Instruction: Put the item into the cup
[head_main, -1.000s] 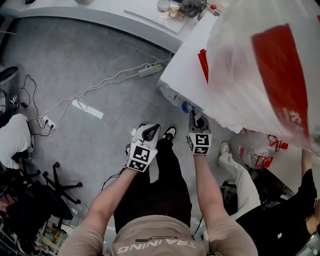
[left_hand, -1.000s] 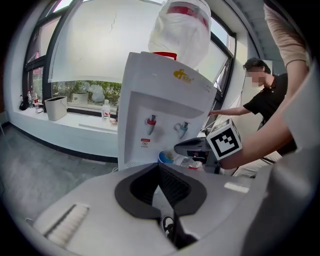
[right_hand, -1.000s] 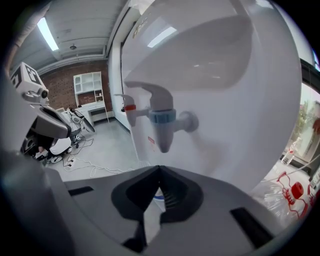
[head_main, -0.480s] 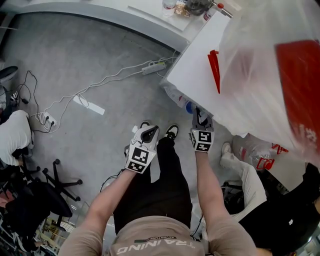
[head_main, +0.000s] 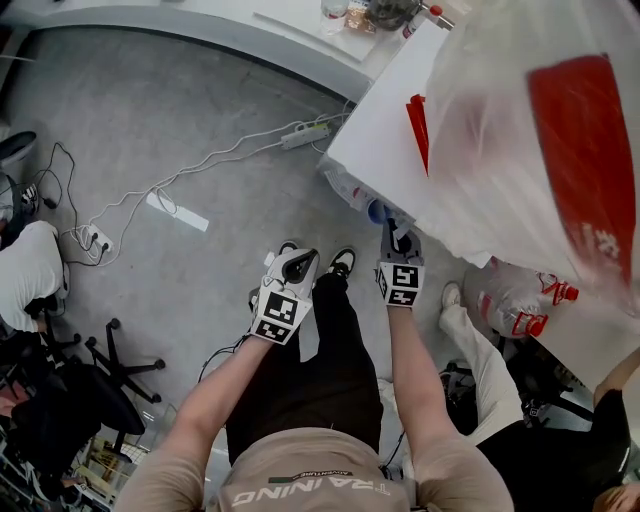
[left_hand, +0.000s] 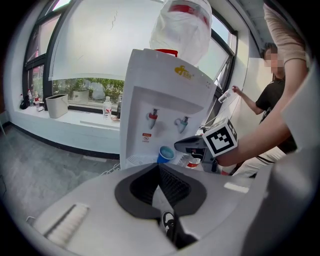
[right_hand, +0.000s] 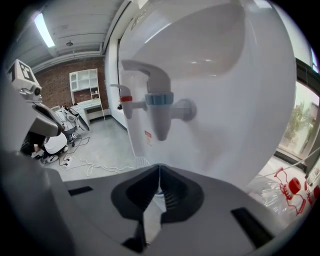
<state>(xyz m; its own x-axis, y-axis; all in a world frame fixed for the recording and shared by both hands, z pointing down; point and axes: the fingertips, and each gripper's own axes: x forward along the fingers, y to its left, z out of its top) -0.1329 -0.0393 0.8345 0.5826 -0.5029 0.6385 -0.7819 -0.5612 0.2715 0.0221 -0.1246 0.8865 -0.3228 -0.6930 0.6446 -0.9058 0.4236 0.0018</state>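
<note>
left gripper (left_hand: 159, 172): jaws pressed together, nothing between the pads. held low in front of the body, centre of the head view, over bare grey floor (head_main: 180, 130).

right gripper (right_hand: 159, 172): jaws also together along the whole seam, no item made out between them. a sliver of blue rim shows through the gap behind the pads. in the left gripper view its tip sits just above and beside the blue cup (left_hand: 165, 154); contact cannot be told.

cup: stands on the drip tray of the white water dispenser (left_hand: 165, 90), below the red tap (right_hand: 129, 100) and the blue tap (right_hand: 160, 112). long axis upright, mouth up. in the head view only a bit of it peeks out under the dispenser's front edge, right of centre. the item itself is not made out in any view.

room: the dispenser body closes the upper right of the head view, and its front edge runs diagonally just past the right gripper. a plastic bag (head_main: 520, 130) with red print covers the top of it. a bag of bottles (head_main: 515, 300) and another person's pale trouser leg (head_main: 490, 370) crowd the right of the frame, beside the right arm. the left half is open floor, crossed by a white cable to a power strip (head_main: 305, 133). black chair base (head_main: 125, 370) at lower left. counter (head_main: 200, 25) along the top edge.
</note>
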